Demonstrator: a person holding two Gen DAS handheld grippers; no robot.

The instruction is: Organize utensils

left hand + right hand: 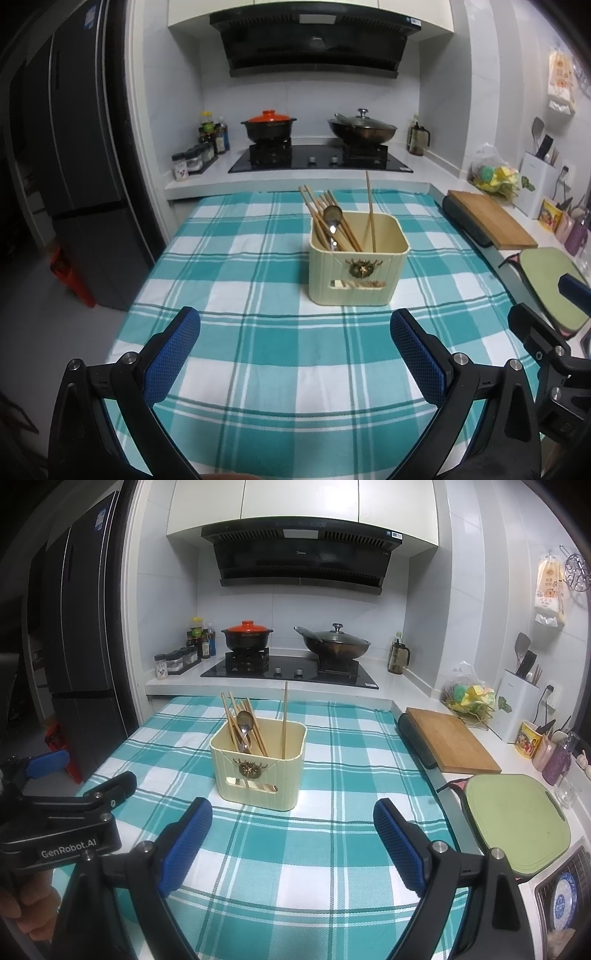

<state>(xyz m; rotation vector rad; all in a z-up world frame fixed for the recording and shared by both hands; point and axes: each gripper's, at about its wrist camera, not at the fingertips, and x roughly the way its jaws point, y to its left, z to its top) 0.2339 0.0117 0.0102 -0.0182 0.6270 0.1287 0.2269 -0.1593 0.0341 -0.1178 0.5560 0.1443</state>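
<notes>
Cream holder (358, 264) stands mid-tabletop (258, 369) on the checked cloth, containing chopsticks (332, 221) and a spoon (331, 218). Left gripper (295, 354) and right gripper (291, 843), fingers released and empty, hover near the holder. Advisable: approach from above, pinching one chopstick near its top.

Utensil holder (357, 266): lower ends of chopsticks (334, 221) and spoon (331, 218) hidden behind its front wall. Fridge (79, 657), left of frame: cut by the edge. Plate (563, 895), lower right corner: partly hidden. Bottle (212, 131) labels: too small to read.
</notes>
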